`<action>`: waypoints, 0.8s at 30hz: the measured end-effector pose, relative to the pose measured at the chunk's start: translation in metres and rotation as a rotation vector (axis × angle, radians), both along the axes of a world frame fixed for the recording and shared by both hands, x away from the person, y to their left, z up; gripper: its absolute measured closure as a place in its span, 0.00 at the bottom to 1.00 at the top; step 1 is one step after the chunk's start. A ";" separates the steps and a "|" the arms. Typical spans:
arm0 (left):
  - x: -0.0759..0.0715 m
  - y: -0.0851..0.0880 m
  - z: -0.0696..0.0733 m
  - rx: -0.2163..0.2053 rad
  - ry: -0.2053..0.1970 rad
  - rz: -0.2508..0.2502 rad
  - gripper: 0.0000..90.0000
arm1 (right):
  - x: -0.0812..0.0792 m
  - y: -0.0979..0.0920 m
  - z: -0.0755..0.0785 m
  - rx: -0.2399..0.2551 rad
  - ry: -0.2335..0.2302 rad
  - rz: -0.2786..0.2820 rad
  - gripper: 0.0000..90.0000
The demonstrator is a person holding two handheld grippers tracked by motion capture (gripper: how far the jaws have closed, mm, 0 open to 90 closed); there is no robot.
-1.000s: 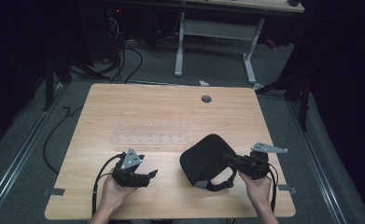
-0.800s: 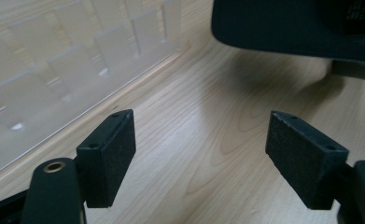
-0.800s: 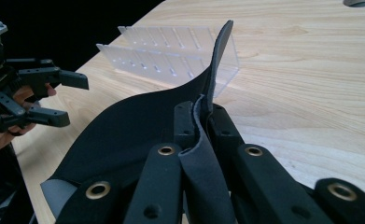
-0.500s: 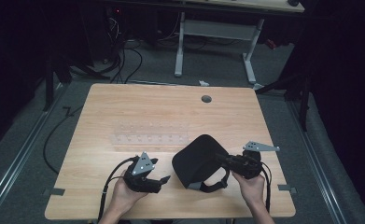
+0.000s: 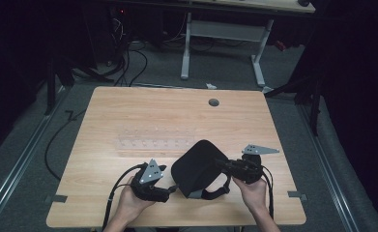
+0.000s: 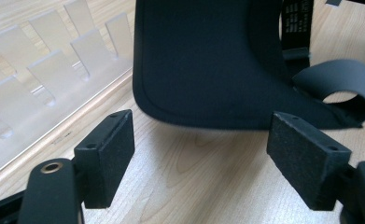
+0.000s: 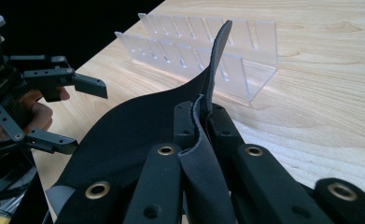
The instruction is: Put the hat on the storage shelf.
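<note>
1. Since a second ago, both my hands have drifted leftward along the near edge of the pale wooden table (image 5: 128, 111), carrying the black padded fabric pouch with grey strap loop (image 5: 198, 166) along.
2. My right gripper (image 5: 224, 164): clamped on the pouch's edge.
3. My left gripper (image 6: 201, 149): jaws spread, empty; the pouch's lower rim hangs just ahead, between the pads.
4. Clear plastic slotted rack (image 5: 152, 140): beyond the pouch.
5. Strap label printing: unreadable.

Black fabric pad (image 5: 198, 166) on wooden table (image 5: 128, 111) near edge, between both grippers; clear slotted plastic rack (image 5: 152, 139) behind it.
</note>
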State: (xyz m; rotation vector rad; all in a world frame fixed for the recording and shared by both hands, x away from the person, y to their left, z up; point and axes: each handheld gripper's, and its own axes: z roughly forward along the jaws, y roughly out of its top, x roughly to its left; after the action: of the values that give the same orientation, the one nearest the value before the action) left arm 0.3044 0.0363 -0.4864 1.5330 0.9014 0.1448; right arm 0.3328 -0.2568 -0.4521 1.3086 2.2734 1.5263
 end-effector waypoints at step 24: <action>-0.003 0.001 -0.005 0.029 -0.023 -0.009 0.26 | 0.003 0.008 0.013 -0.026 -0.002 0.018 0.94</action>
State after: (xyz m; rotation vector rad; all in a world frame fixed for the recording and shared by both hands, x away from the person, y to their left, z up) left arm 0.3014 0.0378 -0.4918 1.5597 0.8769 0.1694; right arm 0.3362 -0.2483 -0.4390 1.2828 2.3023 1.4978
